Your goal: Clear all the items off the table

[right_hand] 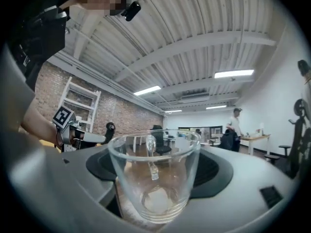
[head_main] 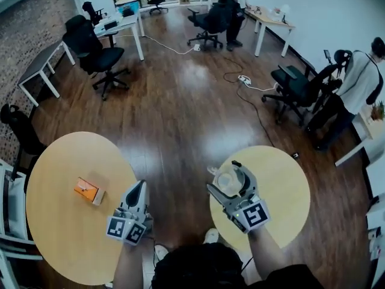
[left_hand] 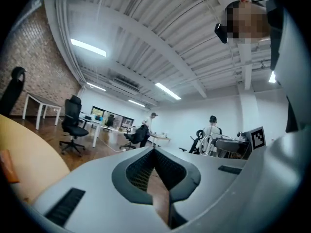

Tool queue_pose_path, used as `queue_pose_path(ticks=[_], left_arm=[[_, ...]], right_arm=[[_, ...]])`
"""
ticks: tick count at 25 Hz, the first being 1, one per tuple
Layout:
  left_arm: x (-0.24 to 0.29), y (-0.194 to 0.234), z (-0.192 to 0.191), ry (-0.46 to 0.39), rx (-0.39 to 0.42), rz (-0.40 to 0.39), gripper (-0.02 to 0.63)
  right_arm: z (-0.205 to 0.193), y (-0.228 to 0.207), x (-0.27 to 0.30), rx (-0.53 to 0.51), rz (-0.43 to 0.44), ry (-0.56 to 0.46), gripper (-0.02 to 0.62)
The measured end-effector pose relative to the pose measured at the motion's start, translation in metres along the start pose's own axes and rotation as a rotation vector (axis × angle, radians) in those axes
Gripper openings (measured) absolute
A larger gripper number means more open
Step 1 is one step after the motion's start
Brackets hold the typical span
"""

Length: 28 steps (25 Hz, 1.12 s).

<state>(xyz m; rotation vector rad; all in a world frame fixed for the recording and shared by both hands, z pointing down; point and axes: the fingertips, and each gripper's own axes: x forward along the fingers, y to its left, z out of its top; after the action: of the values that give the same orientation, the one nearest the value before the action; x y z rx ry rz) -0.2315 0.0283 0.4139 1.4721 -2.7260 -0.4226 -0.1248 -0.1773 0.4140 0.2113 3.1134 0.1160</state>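
The right claw (head_main: 228, 181) clamps a glass (right_hand: 154, 176) by its walls; it looks light, rigid, slippery and breakable. Left of the glass, the left claw (head_main: 139, 187) is closed, empty.

On my feed both grippers are pale grey shells narrowing to dark ribbed pads; the left gripper (head_main: 141, 185) shows at lower left, the right gripper (head_main: 227, 178) at lower right; each carries a white cube (head_main: 126, 229) printed with black square markers; the wearer has a dark top (right_hand: 39, 30), a small black head camera (right_hand: 131, 11) and white shoes (head_main: 210, 235).
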Motion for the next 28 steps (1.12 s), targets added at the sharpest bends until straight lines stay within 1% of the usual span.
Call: queue_pose_path(ticks=[4,8,12,16,19,23,28], left_arm=[[-0.09,0.066,0.034,-0.062,0.03,0.198,0.002],[-0.176,0.109,0.065,-0.131,0.058,0.364,0.002],[-0.265,0.145,0.08,-0.164,0.079,0.52,0.002],[-0.348,0.178,0.085,-0.208,0.09,0.677,0.002],[-0.395,0.201,0.086,-0.215,0.09,0.754,0.002],[-0.447,0.243,0.101,-0.237,0.088,0.821,0.002],[-0.488,0.266,0.104,-0.248,0.077,0.88,0.002]], right_arm=[[0.013,0.092,0.058,0.014,0.205,-0.026,0.417],[0.03,0.18,0.106,0.057,0.392,-0.049,0.417],[0.037,0.269,0.14,0.067,0.545,-0.06,0.417],[0.037,0.353,0.167,0.068,0.695,-0.07,0.417],[0.038,0.405,0.188,0.1,0.766,-0.064,0.417],[0.048,0.467,0.217,0.107,0.819,-0.066,0.417],[0.051,0.519,0.237,0.091,0.875,-0.055,0.417]])
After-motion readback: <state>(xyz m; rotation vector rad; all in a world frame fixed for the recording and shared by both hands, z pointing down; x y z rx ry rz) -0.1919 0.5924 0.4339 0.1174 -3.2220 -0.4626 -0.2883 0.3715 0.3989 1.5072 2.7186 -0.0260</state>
